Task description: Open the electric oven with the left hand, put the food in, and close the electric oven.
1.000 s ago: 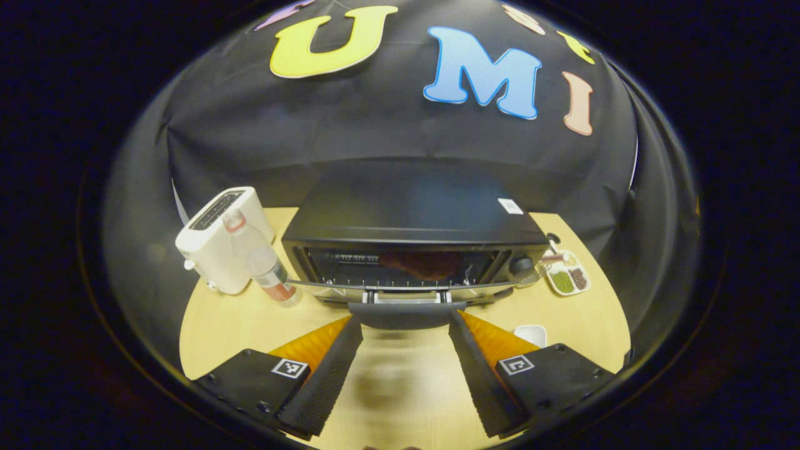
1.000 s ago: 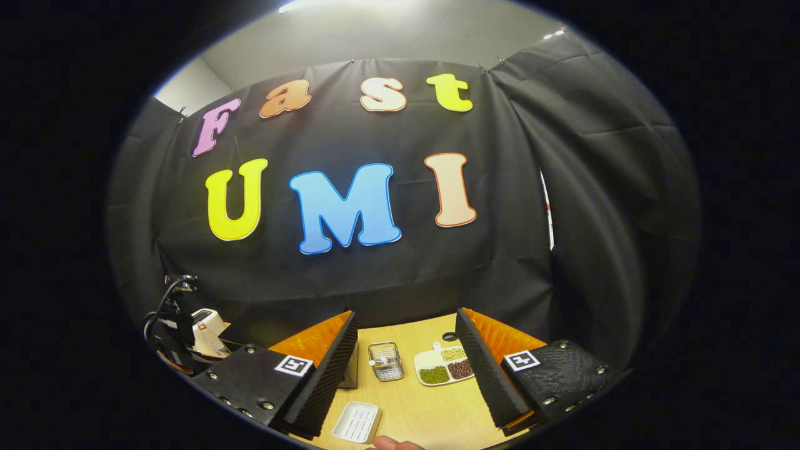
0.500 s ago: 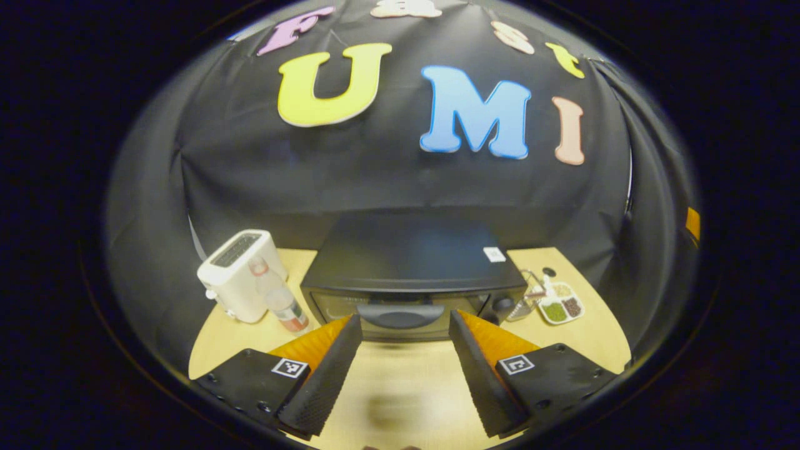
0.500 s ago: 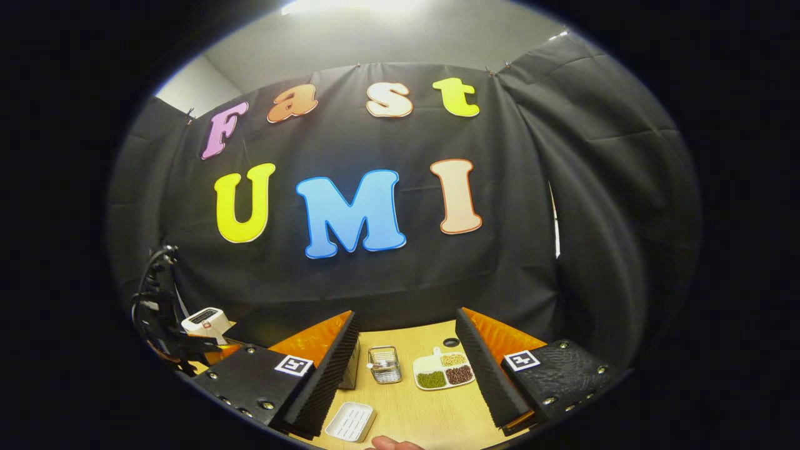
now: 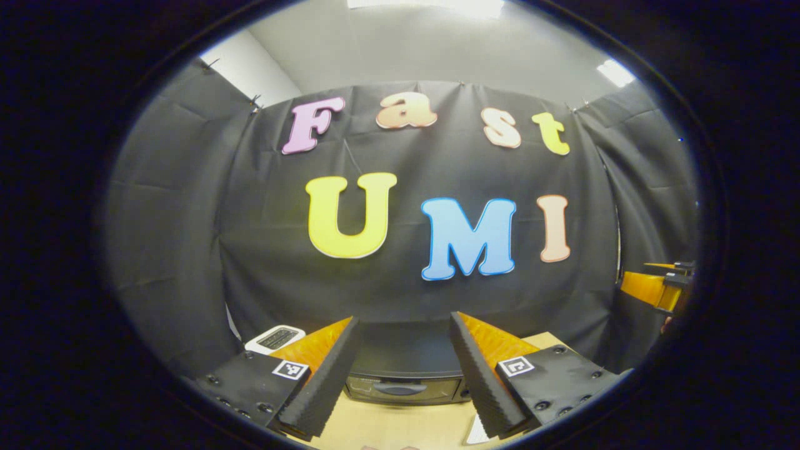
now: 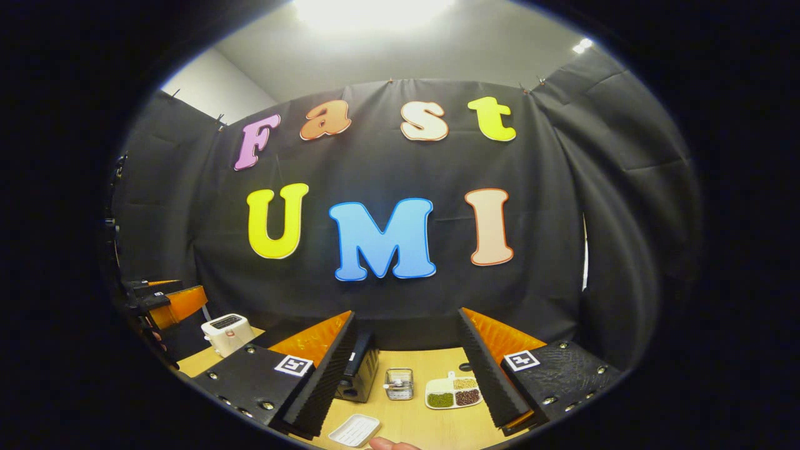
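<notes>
Oven: the black electric oven (image 5: 405, 375) sits on the wooden table (image 5: 387, 428), and its door is shut. In the right gripper view its side (image 6: 359, 375) peeks out past a finger.
Left gripper: the left gripper (image 5: 400, 375) is up in the air in front of the oven. Its fingers are wide apart and hold nothing.
Right gripper: the right gripper (image 6: 406, 375) is over the table, to the right of the oven. Its fingers are wide apart and hold nothing.
Toaster: a white toaster (image 6: 226, 333) stands left of the oven.
Right of the oven: a small wire basket (image 6: 399, 383), then a white dish of beans (image 6: 454, 394).
In front of the oven: a little white tray (image 6: 354, 430).
</notes>
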Demonstrator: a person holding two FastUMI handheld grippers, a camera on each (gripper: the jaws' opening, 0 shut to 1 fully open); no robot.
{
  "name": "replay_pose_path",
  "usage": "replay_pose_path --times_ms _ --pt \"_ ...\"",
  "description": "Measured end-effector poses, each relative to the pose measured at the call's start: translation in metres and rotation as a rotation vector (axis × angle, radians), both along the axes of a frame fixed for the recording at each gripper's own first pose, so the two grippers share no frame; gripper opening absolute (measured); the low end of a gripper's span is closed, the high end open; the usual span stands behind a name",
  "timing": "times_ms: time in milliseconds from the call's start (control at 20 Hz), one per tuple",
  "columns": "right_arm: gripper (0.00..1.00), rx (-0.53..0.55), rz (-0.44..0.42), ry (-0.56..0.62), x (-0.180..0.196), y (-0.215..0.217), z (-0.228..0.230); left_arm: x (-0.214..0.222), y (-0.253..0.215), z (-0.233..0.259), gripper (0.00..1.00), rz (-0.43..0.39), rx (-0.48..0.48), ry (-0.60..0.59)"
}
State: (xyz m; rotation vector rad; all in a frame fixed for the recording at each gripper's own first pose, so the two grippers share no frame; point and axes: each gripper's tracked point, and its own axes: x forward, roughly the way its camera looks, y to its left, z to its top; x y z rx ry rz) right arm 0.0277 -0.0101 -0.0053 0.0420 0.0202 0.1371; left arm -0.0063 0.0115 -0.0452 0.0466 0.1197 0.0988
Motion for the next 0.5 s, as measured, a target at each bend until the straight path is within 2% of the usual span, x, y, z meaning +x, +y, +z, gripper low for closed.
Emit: replay_pose_path --times_ms 150,350,500 --pt "0.96 -0.002 0.014 -0.016 -0.004 0.009 0.009 -0.01 -0.005 0.013 0.98 -0.008 -0.017 -0.027" --pt "0.96 0.013 -0.008 -0.011 -0.013 0.02 0.013 -0.014 -0.002 0.016 0.98 -0.052 0.007 -0.036" --pt "0.96 0.009 -0.017 0.002 -0.023 0.032 0.014 -0.014 0.0 0.018 0.98 -0.068 -0.024 -0.034"
